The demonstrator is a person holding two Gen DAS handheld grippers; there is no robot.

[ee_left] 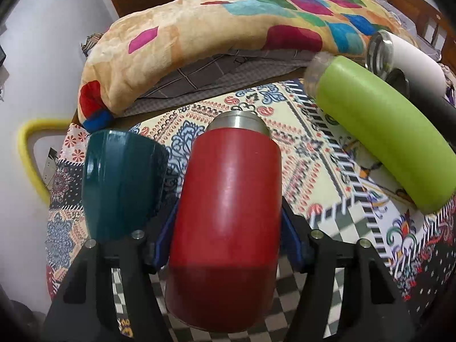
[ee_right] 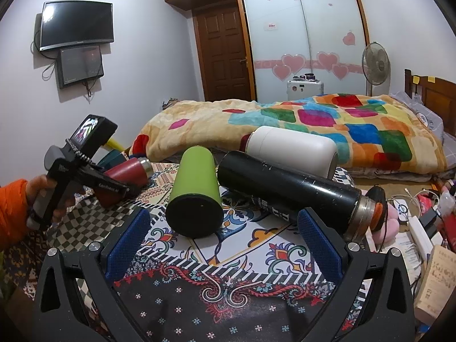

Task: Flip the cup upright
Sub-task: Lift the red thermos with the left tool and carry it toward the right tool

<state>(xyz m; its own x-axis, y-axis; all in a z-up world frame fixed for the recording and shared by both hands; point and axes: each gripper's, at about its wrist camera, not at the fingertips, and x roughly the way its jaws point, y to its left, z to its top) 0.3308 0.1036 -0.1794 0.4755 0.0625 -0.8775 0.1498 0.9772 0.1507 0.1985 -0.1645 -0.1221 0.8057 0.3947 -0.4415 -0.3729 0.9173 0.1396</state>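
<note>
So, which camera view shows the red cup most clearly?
The left wrist view: the red cup fills the centre between the left gripper fingers, steel neck pointing away. In the right wrist view the cup is small and partly hidden behind the left gripper.

Left claw [ee_left: 228, 228] clamped, right claw [ee_right: 225, 239] agape

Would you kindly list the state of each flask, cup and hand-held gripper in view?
Red flask: tilted, gripped.
Teal cup: upside down, untouched.
Green flask: on its side.
Black flask: on its side, lid off.
White flask: on its side.
Left hand-held gripper: shut on red flask.
Right hand-held gripper: open, empty.
</note>
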